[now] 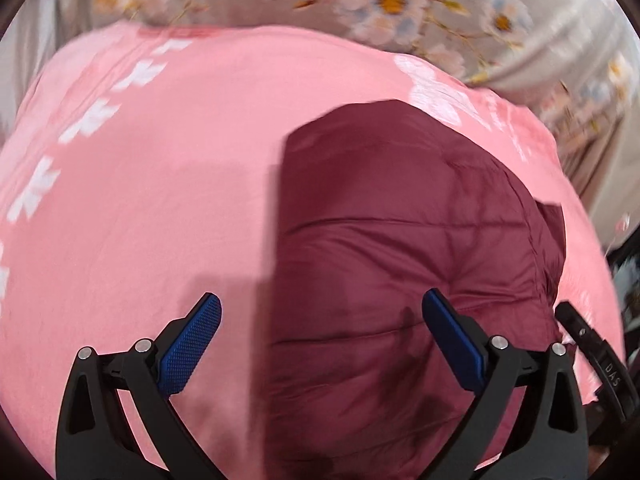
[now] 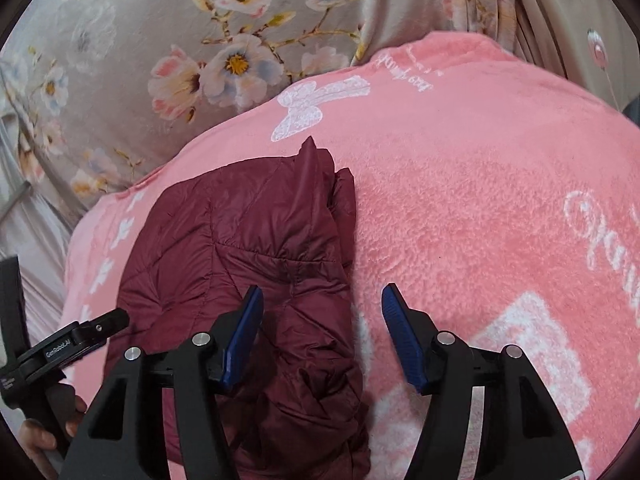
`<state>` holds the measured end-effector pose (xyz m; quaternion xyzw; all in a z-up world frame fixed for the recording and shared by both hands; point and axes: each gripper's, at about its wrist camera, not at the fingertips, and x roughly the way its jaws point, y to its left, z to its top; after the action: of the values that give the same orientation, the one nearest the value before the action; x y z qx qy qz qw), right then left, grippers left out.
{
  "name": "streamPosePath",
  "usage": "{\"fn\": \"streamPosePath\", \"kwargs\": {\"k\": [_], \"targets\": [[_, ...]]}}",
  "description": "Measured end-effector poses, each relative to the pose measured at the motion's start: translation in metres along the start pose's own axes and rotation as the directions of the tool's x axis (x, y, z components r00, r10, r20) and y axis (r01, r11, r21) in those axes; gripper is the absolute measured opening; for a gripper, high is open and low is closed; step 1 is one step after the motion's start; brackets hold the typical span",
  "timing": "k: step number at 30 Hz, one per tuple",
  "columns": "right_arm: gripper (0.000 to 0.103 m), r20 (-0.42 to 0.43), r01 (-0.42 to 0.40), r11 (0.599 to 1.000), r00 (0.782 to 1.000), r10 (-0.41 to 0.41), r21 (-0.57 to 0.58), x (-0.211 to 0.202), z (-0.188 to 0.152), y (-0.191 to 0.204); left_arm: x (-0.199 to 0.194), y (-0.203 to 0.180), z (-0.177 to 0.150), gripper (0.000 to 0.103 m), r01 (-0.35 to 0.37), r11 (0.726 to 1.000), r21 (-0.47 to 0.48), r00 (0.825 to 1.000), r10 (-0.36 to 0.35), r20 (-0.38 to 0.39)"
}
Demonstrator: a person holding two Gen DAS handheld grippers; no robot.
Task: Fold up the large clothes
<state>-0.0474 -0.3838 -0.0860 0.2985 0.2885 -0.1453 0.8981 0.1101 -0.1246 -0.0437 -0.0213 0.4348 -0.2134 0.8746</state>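
left claw (image 1: 322,344) released, above the maroon puffer jacket (image 1: 400,240); that view is motion-blurred. right claw (image 2: 322,336) released, over the jacket's right edge. jacket lies bunched on the pink blanket (image 2: 480,200), its near end cut off by the frame.

"GenRobot.AI" is printed in white on the black left claw (image 2: 72,346); white cursive writing on the pink blanket (image 2: 500,184) is too blurred to read.
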Motion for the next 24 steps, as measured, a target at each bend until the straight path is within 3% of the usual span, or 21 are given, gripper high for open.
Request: {"fn": "streamPosePath", "kwargs": {"k": [2, 4, 7, 16, 19, 21, 24], "targets": [[0.063, -0.059, -0.039, 0.998, 0.997, 0.042, 0.051, 0.014, 0.003, -0.006, 0.011, 0.016, 0.003, 0.098, 0.042, 0.995, -0.090, 0.996, -0.048, -0.071], [0.066, -0.097, -0.076, 0.991, 0.991, 0.088, 0.113, 0.026, 0.002, -0.013, 0.027, 0.029, 0.001, 0.098, 0.112, 0.978, -0.178, 0.982, -0.136, -0.133], [0.071, -0.081, -0.131, 0.976, 0.986, 0.147, 0.172, 0.028, -0.002, -0.020, 0.036, 0.036, -0.007, 0.098, 0.163, 0.957, -0.238, 0.969, -0.201, -0.146], [0.073, -0.075, -0.243, 0.959, 0.964, 0.256, 0.146, 0.031, -0.003, -0.008, 0.039, 0.005, -0.012, 0.098, 0.210, 0.970, -0.126, 0.970, -0.223, -0.099], [0.056, -0.108, -0.268, 0.949, 0.952, 0.287, 0.163, 0.040, 0.002, -0.004, 0.037, -0.011, -0.012, 0.094, 0.186, 0.980, -0.065, 0.978, -0.191, -0.088], [0.039, -0.103, -0.275, 0.944, 0.950, 0.296, 0.182, 0.038, 0.005, -0.003, 0.031, -0.021, -0.012, 0.088, 0.148, 0.989, -0.019, 0.986, -0.149, -0.070], [0.023, -0.087, -0.243, 0.962, 0.963, 0.255, 0.128, 0.023, 0.012, 0.011, 0.018, -0.032, -0.007, 0.068, 0.125, 0.991, 0.042, 0.991, -0.124, -0.042]]}}
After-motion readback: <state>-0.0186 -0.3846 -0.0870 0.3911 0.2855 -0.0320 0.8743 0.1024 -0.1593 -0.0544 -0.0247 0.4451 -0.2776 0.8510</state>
